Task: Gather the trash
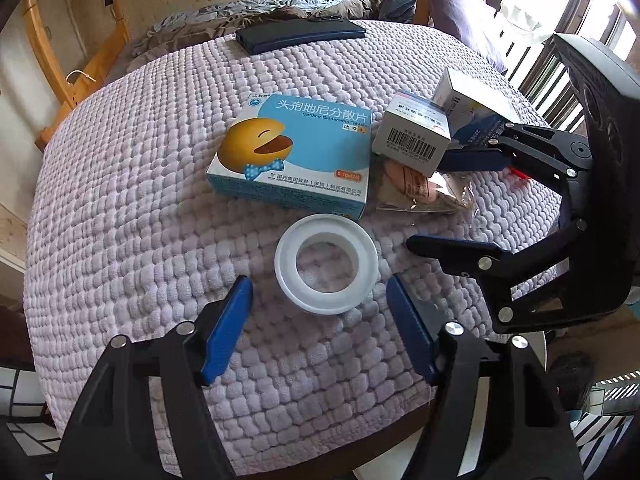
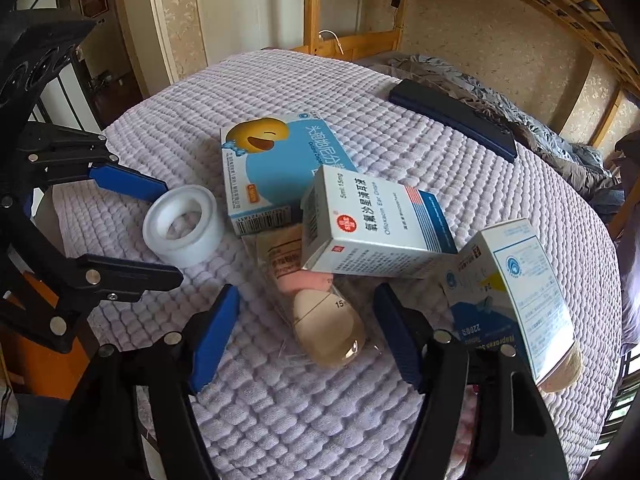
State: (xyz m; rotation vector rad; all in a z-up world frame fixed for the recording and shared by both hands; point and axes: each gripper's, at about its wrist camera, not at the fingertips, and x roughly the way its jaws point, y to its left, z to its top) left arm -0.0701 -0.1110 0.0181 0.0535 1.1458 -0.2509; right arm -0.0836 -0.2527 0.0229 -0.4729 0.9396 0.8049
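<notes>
A white tape ring (image 1: 326, 264) (image 2: 180, 224) lies flat on the lilac blanket (image 1: 140, 200). My left gripper (image 1: 319, 282) (image 2: 173, 231) stands open around its near side, blue pads clear of it. A clear packet of beige and pink sponges (image 2: 324, 320) (image 1: 416, 192) lies between the open fingers of my right gripper (image 2: 307, 289) (image 1: 426, 204), untouched. A white ear-drops box (image 2: 372, 228) (image 1: 412, 136) rests on the packet's far end. Beside it are a blue box with a yellow cartoon face (image 1: 296, 152) (image 2: 272, 168) and a tilted white-and-blue box (image 2: 516, 292) (image 1: 472, 100).
A dark blue flat case (image 1: 300, 36) (image 2: 452, 120) lies at the far edge of the blanket, next to a rumpled grey quilt (image 1: 248, 12). A wooden bed frame (image 1: 44, 52) runs along the far side. The blanket drops off just behind both grippers.
</notes>
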